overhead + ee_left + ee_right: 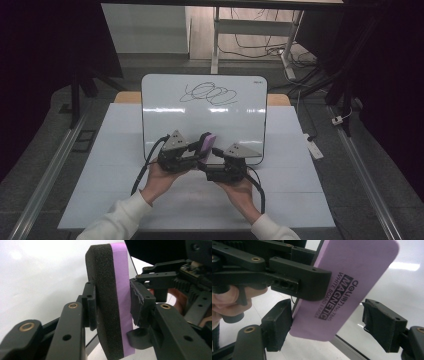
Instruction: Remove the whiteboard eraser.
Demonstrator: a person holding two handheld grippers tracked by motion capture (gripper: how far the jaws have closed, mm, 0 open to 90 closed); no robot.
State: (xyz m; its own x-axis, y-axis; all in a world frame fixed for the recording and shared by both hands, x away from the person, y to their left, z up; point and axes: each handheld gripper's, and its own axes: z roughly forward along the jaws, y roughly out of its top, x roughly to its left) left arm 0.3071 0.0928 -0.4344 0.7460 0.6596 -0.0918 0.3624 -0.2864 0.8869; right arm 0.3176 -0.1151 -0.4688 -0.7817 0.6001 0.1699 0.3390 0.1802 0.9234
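Where the two hands meet near the middle of the counter (115, 200), a purple whiteboard eraser (207, 143) is clamped on its flat faces by the left gripper (199, 146), while the right gripper (216, 152) is held wide, its jaws spread to either side of the eraser without pinching it. Beyond them, a whiteboard (165, 110) bearing a black scribble (210, 93) is propped towards the counter's far edge.

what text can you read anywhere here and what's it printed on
"deli": brand mark on the purple face of the eraser, followed by small characters too blurred to read
"WHITE BOARD ERASER": same face
"MAGNETIC": same face, large letters in a dark box
"No.78..": same face, last digits unclear
Small mark at the top right corner of the whiteboard: too small to read
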